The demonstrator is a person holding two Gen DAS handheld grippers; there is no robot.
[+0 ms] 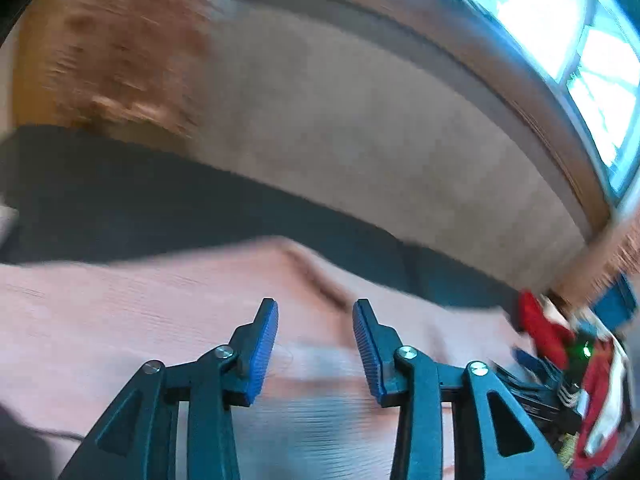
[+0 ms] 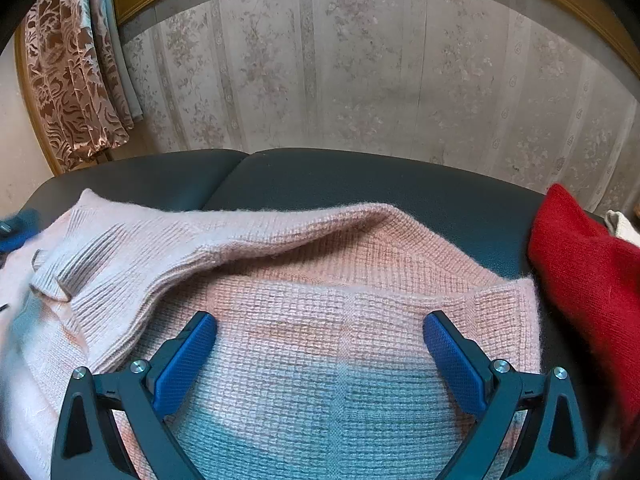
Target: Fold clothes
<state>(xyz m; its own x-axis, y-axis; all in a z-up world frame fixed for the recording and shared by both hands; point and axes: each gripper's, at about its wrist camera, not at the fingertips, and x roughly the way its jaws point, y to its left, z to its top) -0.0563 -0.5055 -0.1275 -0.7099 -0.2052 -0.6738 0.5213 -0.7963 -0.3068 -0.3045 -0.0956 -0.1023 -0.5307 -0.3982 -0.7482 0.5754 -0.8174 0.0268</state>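
While both pairs of tongs stand with fingers parted and nothing between the blue pads, each hovers over the same knit. Right gripper (image 2: 320, 354): jaws spread wide, pads ribbed, black linkage arms below; it sits low above the pink sweater (image 2: 304, 320), whether the pads touch the wool cannot be told. Sweater lies spread on the dark padded surface (image 2: 360, 184), which shows a seam running back from the garment. Knit is pale pink at the top, shading to teal toward the near edge. One sleeve (image 2: 168, 256) is folded across the body from the left, ribbed cuff lying at the far left. Just beside the sweater's right edge sits a red knit garment (image 2: 580, 264), with a scrap of white cloth (image 2: 622, 222) behind it. Behind the surface, floral striped wallpaper (image 2: 360, 68); a brown patterned curtain (image 2: 76, 76) hangs at upper left. Left gripper (image 1: 315, 350): jaws parted more narrowly, empty, above the pink sweater (image 1: 160, 312); view heavily motion-blurred. Beyond it the dark padded surface (image 1: 140, 200), then wall, a bright window (image 1: 560, 20) at upper right. At lower right, a blurred heap of red and white clothes (image 1: 592, 380).
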